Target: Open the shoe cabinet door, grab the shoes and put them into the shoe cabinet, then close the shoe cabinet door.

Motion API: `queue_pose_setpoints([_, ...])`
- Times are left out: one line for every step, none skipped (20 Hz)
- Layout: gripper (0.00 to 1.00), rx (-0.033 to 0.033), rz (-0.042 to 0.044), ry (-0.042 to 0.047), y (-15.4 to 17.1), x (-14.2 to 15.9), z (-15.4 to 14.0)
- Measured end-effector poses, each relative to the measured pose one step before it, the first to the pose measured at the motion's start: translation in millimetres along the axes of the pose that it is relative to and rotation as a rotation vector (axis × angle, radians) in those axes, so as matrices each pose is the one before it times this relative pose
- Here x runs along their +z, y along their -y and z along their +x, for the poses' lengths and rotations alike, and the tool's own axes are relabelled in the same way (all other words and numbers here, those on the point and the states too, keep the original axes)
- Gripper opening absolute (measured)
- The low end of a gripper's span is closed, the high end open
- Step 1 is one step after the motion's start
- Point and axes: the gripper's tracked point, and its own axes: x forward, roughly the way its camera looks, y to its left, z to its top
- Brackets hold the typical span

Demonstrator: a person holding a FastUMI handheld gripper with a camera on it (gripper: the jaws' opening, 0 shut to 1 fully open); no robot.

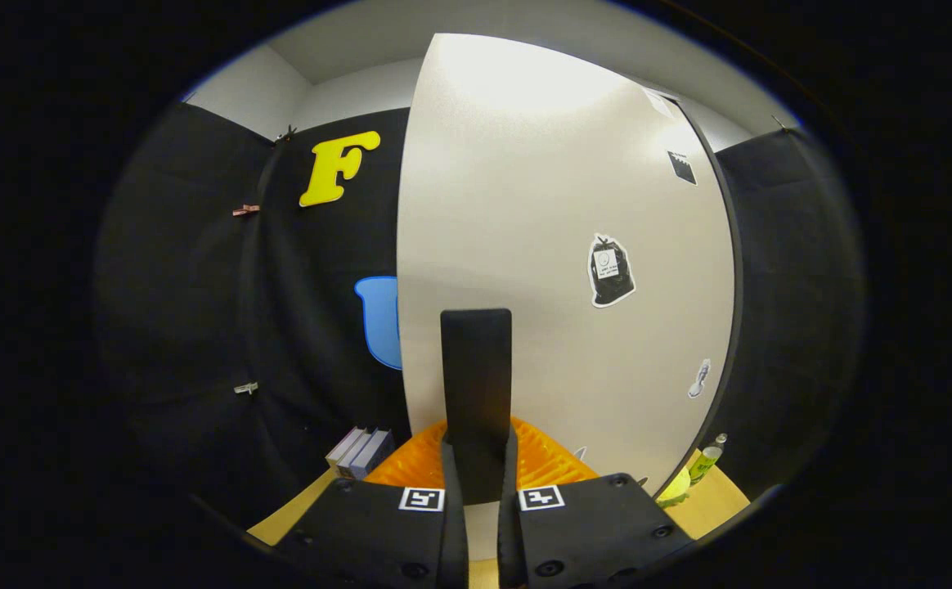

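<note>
Tongs: the tongs (476, 483) sit at 6 o'clock. The two fingers (453, 491) are almost together, with just a thin gap, and they look clamped on a black handle.
Handle: the handle (476, 384) is a flat dark bar. It stands straight up from between the fingers, toward 12 o'clock, right in front of the door.
Door: the door (558, 245) is big, pale and smooth. It rises just past the fingers and reaches up to 12 o'clock. It is seen at a slant, and its dark edge runs down the 3 o'clock side.
Stickers: a black bag sticker (610, 270) is on the door at 2 o'clock from the handle. A small dark sticker (682, 167) is higher up, near the door's edge.
Orange thing: something orange with ridges (541, 460) lies low behind the fingers, at the foot of the door. I cannot tell what it is.
Books: a few books (359, 452) stand at 9 o'clock from the fingers, by the black cloth wall.
Bottle: a small green bottle (707, 460) stands at 4 o'clock, past the door's edge.
Counter: the wood counter (713, 503) shows under the bottle.
</note>
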Motion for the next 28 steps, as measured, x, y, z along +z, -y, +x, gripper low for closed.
queue_pose_setpoints([0.18,0.00693,0.00353,-0.00158,5.51,-0.97,-8.55])
queue_pose_setpoints([0.18,0.00667,0.00468,0.00074,5.44,-0.03,-6.67])
queue_pose_setpoints([0.18,0.00472,0.00233,-0.00192,4.18,0.88,-6.65])
queue_pose_setpoints([0.18,0.00505,-0.00162,0.0003,4.28,1.16,-6.54])
queue_pose_setpoints([0.18,0.00248,0.00021,0.00016,3.97,1.22,-7.04])
queue_pose_setpoints([0.18,0.00293,0.00108,-0.00093,3.45,-1.15,-7.48])
queue_pose_setpoints([0.18,0.00061,0.00273,0.00147,4.0,0.34,-7.79])
queue_pose_setpoints([0.18,0.00068,-0.00469,-0.00107,4.07,-0.48,-7.88])
queue_pose_setpoints([0.18,-0.00002,-0.00513,0.00117,5.56,1.45,-6.26])
queue_pose_setpoints([0.18,-0.00175,-0.00109,-0.00344,6.31,-0.81,-8.22])
queue_pose_setpoints([0.18,-0.00512,0.00638,-0.00031,6.66,-0.14,-8.03])
queue_pose_setpoints([0.18,-0.00764,0.0055,0.00131,8.24,0.01,-8.8])
queue_pose_setpoints([0.18,-0.00715,-0.00235,0.00056,7.09,0.2,-7.75])
queue_pose_setpoints([0.18,-0.01088,-0.00167,0.00303,7.57,0.78,-7.19])
queue_pose_setpoints([0.17,-0.01018,-0.00609,-0.00072,8.12,0.55,-5.46])
queue_pose_setpoints([0.17,-0.01225,-0.00021,0.00224,9.49,-0.19,-6.72])
queue_pose_setpoints([0.17,-0.01586,0.00116,-0.00198,10.72,0.15,-5.68])
queue_pose_setpoints([0.17,-0.01574,0.0051,0.00251,9.99,0.67,-6.02])
queue_pose_setpoints([0.17,-0.01812,0.00303,-0.00216,10.57,0.03,-5.02])
queue_pose_setpoints([0.17,-0.01682,0.00014,0.00413,10.0,0.32,-4.01])
queue_pose_setpoints([0.17,-0.01654,0.00261,0.00305,10.33,0.69,-3.68])
queue_pose_setpoints([0.16,-0.01138,0.00527,-0.0004,8.69,0.07,-2.96])
queue_pose_setpoints([0.14,-0.01168,0.00907,0.00119,9.82,1.14,-1.65])
queue_pose_setpoints([0.14,-0.01,0.00419,0.00209,9.32,0.62,0.04])
queue_pose_setpoints([0.14,-0.00908,0.00192,-0.00094,6.96,0.93,-0.72])
queue_pose_setpoints([0.14,-0.007,-0.00643,-0.00066,6.94,-0.66,-0.61])
queue_pose_setpoints([0.14,-0.00607,-0.0082,0.00088,7.5,0.31,0.7])
queue_pose_setpoints([0.14,-0.00133,-0.0082,0.00018,6.8,0.88,-0.99])
